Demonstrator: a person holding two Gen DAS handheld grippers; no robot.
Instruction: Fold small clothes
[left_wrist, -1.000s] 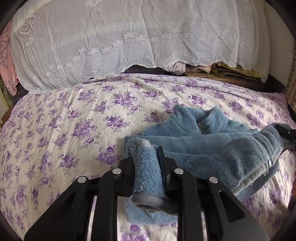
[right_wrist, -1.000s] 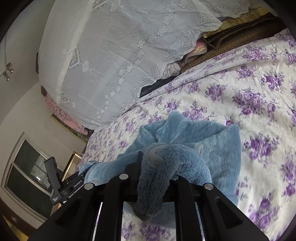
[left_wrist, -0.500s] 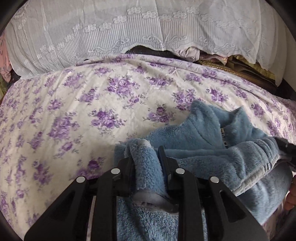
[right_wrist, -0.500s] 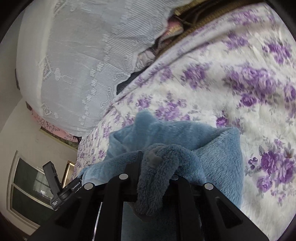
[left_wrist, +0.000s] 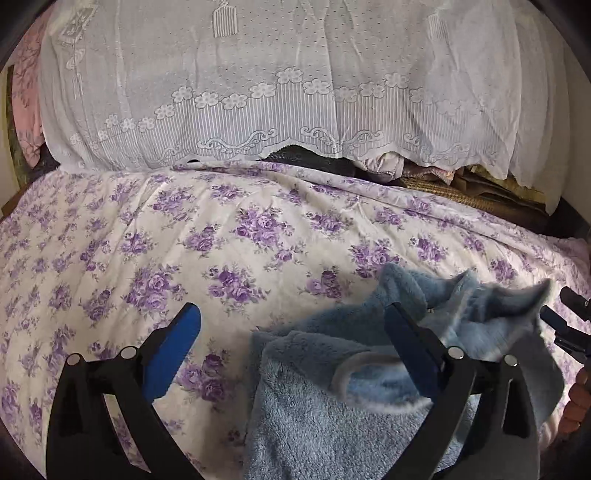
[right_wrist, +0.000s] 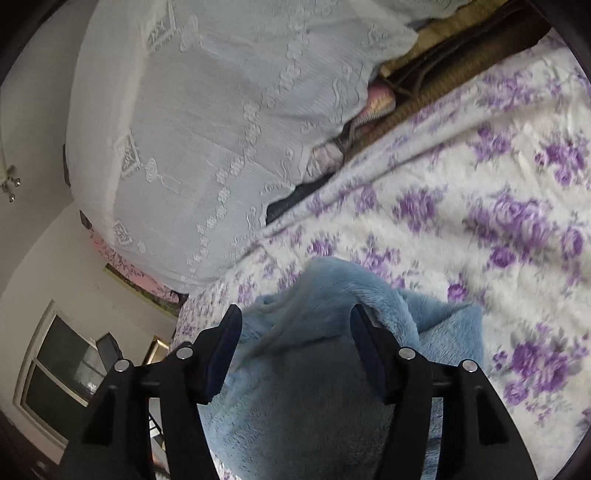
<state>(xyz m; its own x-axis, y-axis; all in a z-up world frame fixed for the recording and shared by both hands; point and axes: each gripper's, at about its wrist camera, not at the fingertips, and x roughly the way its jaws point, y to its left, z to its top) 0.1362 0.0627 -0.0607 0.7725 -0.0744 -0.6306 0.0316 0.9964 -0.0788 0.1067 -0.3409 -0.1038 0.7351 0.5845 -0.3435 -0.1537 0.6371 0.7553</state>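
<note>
The left gripper (left_wrist: 295, 332) was spread wide, clamping nothing; the blue fleece garment (left_wrist: 332, 417) lay on the floral bedspread (left_wrist: 221, 229) beneath and between its fingers, bunched toward the right one. The right gripper (right_wrist: 293, 332) was likewise released, its fingers apart over the same fleece (right_wrist: 314, 387), which filled the gap below them. Farther back hung a white lace cover (left_wrist: 277, 85).
</note>
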